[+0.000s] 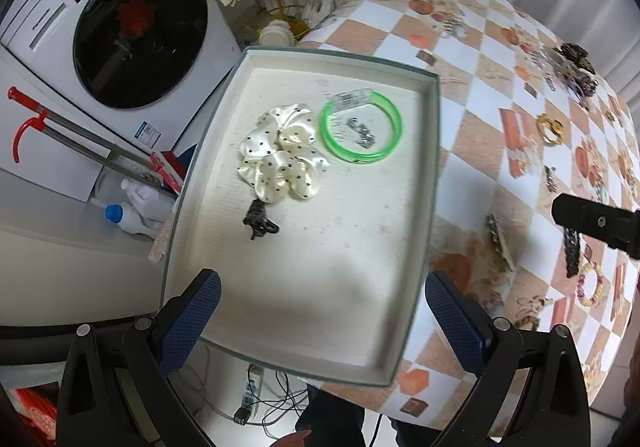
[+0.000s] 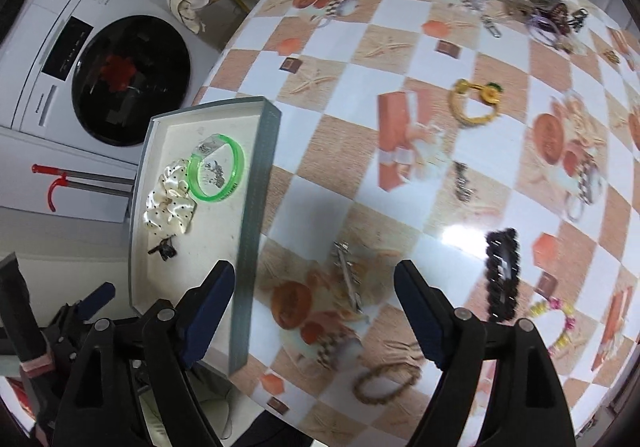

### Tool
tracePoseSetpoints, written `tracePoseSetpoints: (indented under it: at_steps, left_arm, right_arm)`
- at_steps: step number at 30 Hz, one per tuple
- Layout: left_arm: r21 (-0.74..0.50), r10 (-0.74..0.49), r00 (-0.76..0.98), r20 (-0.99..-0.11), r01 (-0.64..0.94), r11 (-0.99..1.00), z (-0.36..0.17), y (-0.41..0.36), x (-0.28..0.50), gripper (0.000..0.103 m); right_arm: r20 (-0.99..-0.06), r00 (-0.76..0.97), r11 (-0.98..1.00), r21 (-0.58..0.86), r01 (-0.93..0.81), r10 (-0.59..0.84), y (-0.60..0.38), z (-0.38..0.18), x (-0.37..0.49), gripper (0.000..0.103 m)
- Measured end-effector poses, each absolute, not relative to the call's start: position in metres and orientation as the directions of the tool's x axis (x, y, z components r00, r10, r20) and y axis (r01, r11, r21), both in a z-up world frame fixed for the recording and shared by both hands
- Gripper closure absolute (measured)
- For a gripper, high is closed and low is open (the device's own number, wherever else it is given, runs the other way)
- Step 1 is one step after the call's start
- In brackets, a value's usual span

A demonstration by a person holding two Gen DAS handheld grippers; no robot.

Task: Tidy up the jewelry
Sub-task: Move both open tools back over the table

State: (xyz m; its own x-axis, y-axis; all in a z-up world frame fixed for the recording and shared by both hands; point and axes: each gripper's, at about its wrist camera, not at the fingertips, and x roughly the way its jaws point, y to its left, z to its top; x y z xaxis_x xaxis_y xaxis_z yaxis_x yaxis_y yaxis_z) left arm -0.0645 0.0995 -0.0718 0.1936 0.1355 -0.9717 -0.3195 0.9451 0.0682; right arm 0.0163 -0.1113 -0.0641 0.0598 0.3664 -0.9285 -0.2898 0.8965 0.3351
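Observation:
A shallow cream tray (image 1: pixel 434 151) (image 2: pixel 256 207) sits at the left end of the checkered table. In it lie a cream dotted scrunchie (image 1: pixel 280 155) (image 2: pixel 168 201), a green bangle (image 1: pixel 360 127) (image 2: pixel 218 173) with small metal pieces inside, and a small dark clip (image 1: pixel 259 223) (image 2: pixel 163 248). My left gripper (image 1: pixel 322 295) hangs open above the tray's near half, empty. My right gripper (image 2: pixel 316 289) is open and empty above the table just right of the tray, over a silver hair clip (image 2: pixel 347 279) (image 1: pixel 498 243). A black beaded clip (image 2: pixel 502 275) lies further right.
Loose on the tablecloth are a yellow ring piece (image 2: pixel 476 103), a brown bead bracelet (image 2: pixel 386 379), a pastel bead bracelet (image 2: pixel 558 323) and a heap of jewelry (image 2: pixel 536 11) at the far end. A washing machine (image 1: pixel 120 27) stands beyond the table's left edge.

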Motion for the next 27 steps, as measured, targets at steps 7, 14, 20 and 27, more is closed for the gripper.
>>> tracePoseSetpoints:
  at_steps: [7,14,20,27]
  left_arm:
    - [0.054,0.111,0.197,-0.974,-0.272,0.961,-0.063,0.089,-0.071,0.000]
    - [0.056,0.094,0.208,-0.974,-0.183,0.981,-0.064,0.087,-0.084,0.000]
    - [0.044,0.077,0.217,-0.973,-0.152,0.987,-0.062,0.101,-0.100,0.000]
    - [0.005,0.031,0.209,-0.977,-0.124,0.992,-0.065,0.109,-0.112,0.000]
  right_arm:
    - [-0.923,0.068,0.897,0.349,-0.273,0.379,-0.131,-0.055,-0.001,0.000]
    - [-0.925,0.119,0.914,0.325,-0.242,0.360,-0.135,-0.049,-0.027,0.000]
    - [-0.932,0.165,0.936,0.287,-0.205,0.322,-0.137,-0.044,-0.057,0.000]
    - [-0.950,0.135,0.957,0.267,-0.113,0.281,-0.155,-0.048,-0.082,0.000]
